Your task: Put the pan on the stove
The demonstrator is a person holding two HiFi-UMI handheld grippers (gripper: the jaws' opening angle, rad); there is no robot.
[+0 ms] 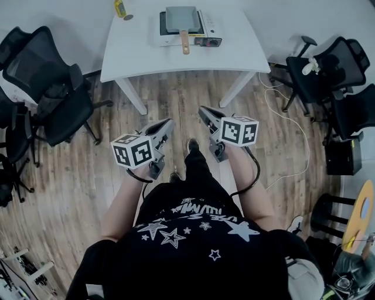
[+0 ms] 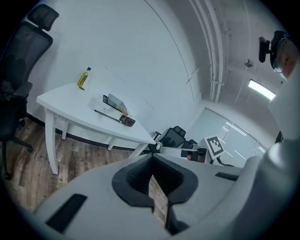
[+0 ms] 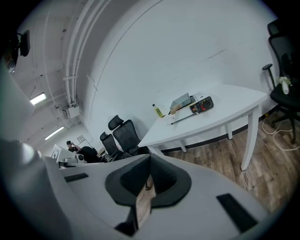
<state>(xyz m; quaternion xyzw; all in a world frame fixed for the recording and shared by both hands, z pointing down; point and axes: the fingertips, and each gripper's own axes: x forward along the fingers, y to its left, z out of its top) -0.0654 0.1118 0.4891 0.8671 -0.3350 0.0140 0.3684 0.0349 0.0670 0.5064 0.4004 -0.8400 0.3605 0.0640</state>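
Pan (image 1: 181, 19) is sitting on the stove (image 1: 208, 29) on the white surface (image 1: 135, 50), well ahead; I'm holding my left gripper (image 1: 169, 123) and right gripper (image 1: 203, 111) clenched, empty, over the wooden floor (image 1: 76, 176).

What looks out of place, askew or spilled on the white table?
Nothing stands out. The pan sits on the stove, handle toward the person; the yellow bottle stands upright at a corner of the table. No spill shows.
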